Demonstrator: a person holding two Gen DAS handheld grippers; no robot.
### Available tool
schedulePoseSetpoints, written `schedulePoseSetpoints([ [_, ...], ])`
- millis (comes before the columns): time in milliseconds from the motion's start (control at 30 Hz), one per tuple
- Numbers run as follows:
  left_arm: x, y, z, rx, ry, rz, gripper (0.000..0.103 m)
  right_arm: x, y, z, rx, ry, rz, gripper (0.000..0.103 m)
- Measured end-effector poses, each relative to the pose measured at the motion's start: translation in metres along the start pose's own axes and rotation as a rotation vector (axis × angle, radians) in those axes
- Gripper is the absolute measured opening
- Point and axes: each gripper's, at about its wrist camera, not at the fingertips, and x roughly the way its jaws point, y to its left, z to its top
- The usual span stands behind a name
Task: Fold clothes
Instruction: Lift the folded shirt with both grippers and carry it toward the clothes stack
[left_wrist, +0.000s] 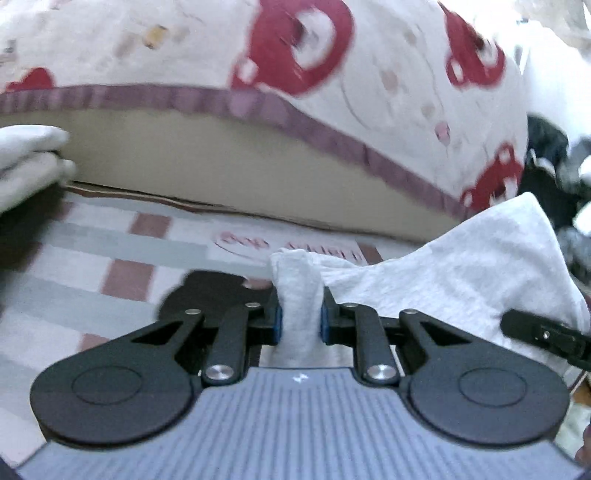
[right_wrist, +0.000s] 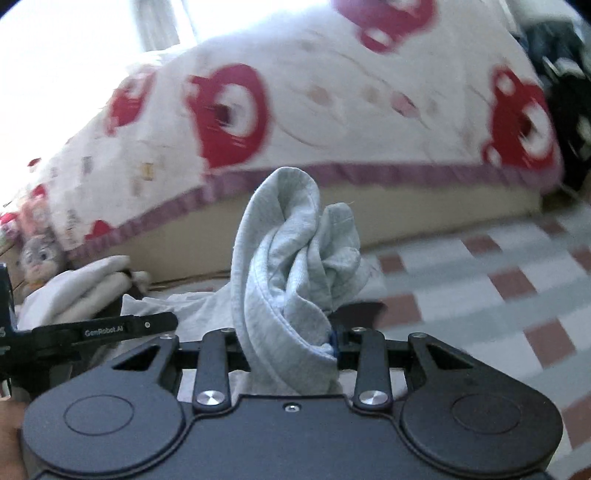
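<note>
Both tools clamped on one light grey garment, lifted over the checked floor mat.

Left tool (left_wrist: 300, 320) pinched a narrow fold of the grey garment (left_wrist: 476, 258) between its blue pads; the rest draped off to its right, toward the right tool's finger (left_wrist: 543, 334). Right tool (right_wrist: 291, 339) gripped a thick bunched wad of the garment (right_wrist: 284, 266), which stood up past its tips. Ahead of both: checked mat (left_wrist: 122, 273), then a bed with a red-bear cover (right_wrist: 332, 110). Folded white clothes (right_wrist: 81, 284) lay ahead-left of the right tool.

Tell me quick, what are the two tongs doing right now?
Left tongs: shut on a pinch of the grey cloth.
Right tongs: shut on a thick bunch of the grey cloth.
</note>
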Motion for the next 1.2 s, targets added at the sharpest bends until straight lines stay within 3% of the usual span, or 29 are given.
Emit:
schedulePoseSetpoints([
  [100, -0.026, 0.01, 0.014, 0.027, 0.011, 0.062, 0.017, -0.009, 0.034, 0.01, -0.052, -0.003, 0.019, 0.038],
  [267, -0.065, 0.037, 0.034, -0.01, -0.049, 0.107, 0.017, -0.012, 0.081, 0.029, -0.113, 0.017, 0.066, 0.038],
  [400, -0.093, 0.072, 0.044, -0.102, -0.109, 0.113, 0.017, -0.007, 0.114, 0.048, -0.17, 0.028, 0.123, 0.038],
  [500, -0.106, 0.096, 0.051, -0.166, -0.158, 0.116, 0.017, 0.0, 0.144, 0.062, -0.226, 0.029, 0.142, 0.038],
  [767, -0.136, 0.157, 0.055, -0.142, -0.214, 0.202, 0.017, 0.045, 0.237, 0.09, -0.397, 0.079, 0.201, 0.037],
  [1033, -0.162, 0.258, 0.056, -0.242, -0.207, 0.195, 0.017, 0.095, 0.321, 0.061, -0.445, 0.069, 0.325, 0.036],
  [1200, -0.172, 0.29, 0.057, -0.277, -0.241, 0.229, 0.016, 0.113, 0.351, 0.056, -0.447, 0.036, 0.407, 0.035],
])
